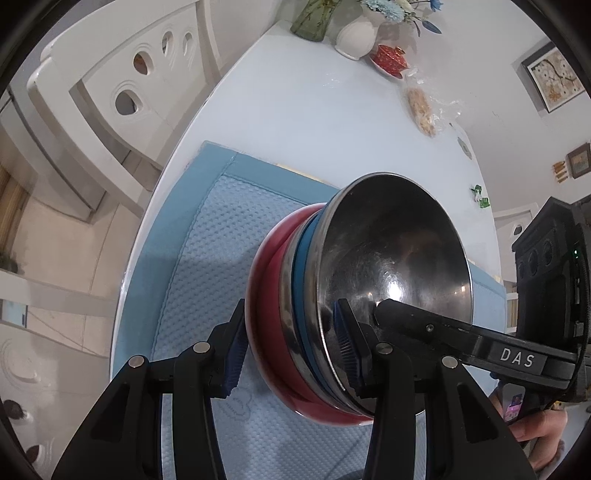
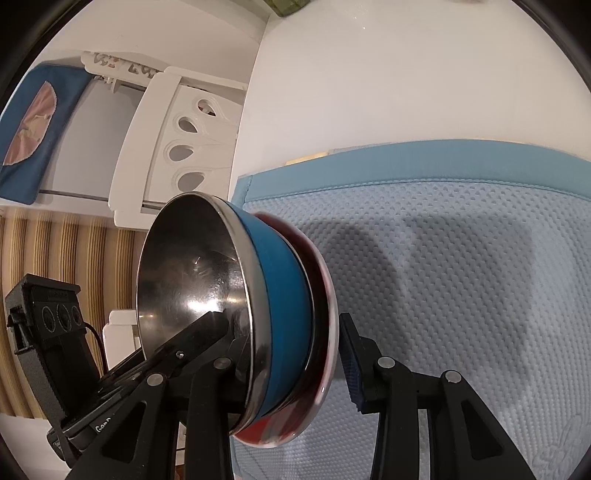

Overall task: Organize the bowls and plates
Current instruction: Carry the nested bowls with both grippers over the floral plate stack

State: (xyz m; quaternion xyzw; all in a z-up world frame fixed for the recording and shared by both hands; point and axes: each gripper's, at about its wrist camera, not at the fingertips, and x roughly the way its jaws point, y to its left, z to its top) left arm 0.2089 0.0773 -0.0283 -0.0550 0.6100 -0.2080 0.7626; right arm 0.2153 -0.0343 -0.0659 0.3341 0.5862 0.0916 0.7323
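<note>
Both jaws sit partly closed across the bowl stack (image 1: 332,295), left gripper (image 1: 291,350) and right gripper (image 2: 295,358) pinching opposite rims, steel bowl (image 2: 192,266) nested on top, above the near mat (image 2: 443,258). Keep the grips level and matched so the stack doesn't tilt.

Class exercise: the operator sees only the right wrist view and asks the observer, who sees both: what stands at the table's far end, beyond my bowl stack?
Observer: A white vase holding blue flowers.
Operator: Anything beside it?
Observer: A red lidded cup on a saucer.
Operator: And nearer the bowl stack?
Observer: A clear snack bag lies on the table.
</note>
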